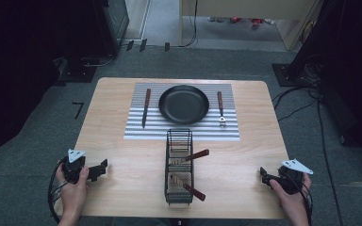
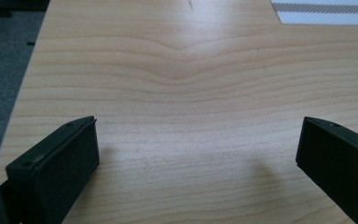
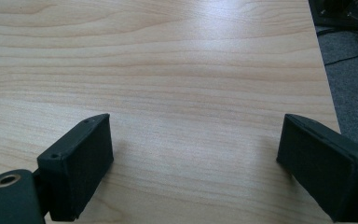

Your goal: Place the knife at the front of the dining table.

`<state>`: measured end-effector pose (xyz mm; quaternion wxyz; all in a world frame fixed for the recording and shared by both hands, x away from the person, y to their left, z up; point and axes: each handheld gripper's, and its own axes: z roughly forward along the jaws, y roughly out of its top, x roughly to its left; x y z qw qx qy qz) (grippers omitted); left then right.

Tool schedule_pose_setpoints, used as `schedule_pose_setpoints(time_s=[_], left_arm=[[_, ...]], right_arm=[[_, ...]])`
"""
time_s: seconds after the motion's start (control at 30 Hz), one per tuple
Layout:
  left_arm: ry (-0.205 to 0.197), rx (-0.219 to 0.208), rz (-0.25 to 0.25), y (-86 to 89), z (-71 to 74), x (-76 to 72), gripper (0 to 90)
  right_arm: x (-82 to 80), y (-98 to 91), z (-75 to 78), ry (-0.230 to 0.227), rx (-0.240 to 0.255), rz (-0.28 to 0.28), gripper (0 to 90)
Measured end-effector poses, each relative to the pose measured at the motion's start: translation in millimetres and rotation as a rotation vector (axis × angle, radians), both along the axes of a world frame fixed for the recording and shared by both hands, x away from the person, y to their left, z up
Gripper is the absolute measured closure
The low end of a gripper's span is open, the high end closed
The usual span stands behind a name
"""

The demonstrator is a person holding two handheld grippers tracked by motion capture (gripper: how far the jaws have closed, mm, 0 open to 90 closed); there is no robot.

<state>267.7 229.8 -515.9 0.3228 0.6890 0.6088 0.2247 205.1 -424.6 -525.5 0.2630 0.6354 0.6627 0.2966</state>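
Table: one light wooden table (image 1: 122,155) with rounded corners, on grey carpet.
Mat: one grey-and-white striped rectangular placemat (image 1: 141,132) at the far middle of the table; its corner also shows at the top right of the left gripper view (image 2: 326,11).
Pan: one round black pan (image 1: 184,104) resting on the middle of the mat.
Knife: one knife with a brown wooden handle and dark blade (image 1: 145,107), lying on the mat just left of the pan, handle away from the person.
Fork: one fork with a brown wooden handle and silver tines (image 1: 221,108), lying on the mat just right of the pan, tines toward the person.
Basket: one black wire rectangular basket (image 1: 178,165) at the table's centre, near the mat's front edge and between the two grippers.
Utensils in basket: two, each with a reddish-brown wooden handle (image 1: 197,155) (image 1: 194,191) sticking out over the basket's right side; their working ends are hard to make out.
Left gripper: the black hand-held left gripper (image 1: 102,167), at the near left of the table, jaws spread wide over bare wood in its own view (image 2: 196,154), holding nothing.
Right gripper: the black hand-held right gripper (image 1: 264,174), at the near right edge, jaws likewise wide apart above bare wood (image 3: 193,163), holding nothing.
Hands: two, one on each gripper (image 1: 73,186) (image 1: 290,195).
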Motion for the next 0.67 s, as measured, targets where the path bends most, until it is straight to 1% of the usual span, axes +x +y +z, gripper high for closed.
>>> schedule_pose_setpoints(time_s=[0.07,0.13,0.17,0.2,0.23,0.27,0.67], left_arm=[[-0.004,0.016,-0.006,-1.5,0.6,0.1,0.0],[0.01,0.048,-0.011,-4.5,-1.5,0.8,0.0],[0.01,0.048,-0.011,-4.5,-1.5,0.8,0.0],[0.012,0.062,-0.012,-6.3,-1.9,0.9,0.0],[0.013,0.09,-0.016,-9.0,-2.6,0.6,0.0],[0.006,0.089,-0.028,-11.1,-3.3,-0.1,0.0],[0.006,0.089,-0.032,-10.8,-3.3,0.3,0.0]], right_arm=[[0.0,0.1,0.0,0.001,0.0,-0.001,9.8],[0.0,0.0,0.0,0.0,0.0,-0.001,9.8],[0.0,-0.1,0.0,0.0,-0.001,-0.001,9.8],[0.0,-0.1,0.0,0.0,-0.001,-0.001,9.8],[0.0,-0.1,0.0,0.0,-0.001,-0.001,9.8],[0.0,-0.1,-0.1,-0.001,-0.001,-0.001,9.8],[-0.1,0.1,0.0,0.0,0.0,-0.003,9.8]])
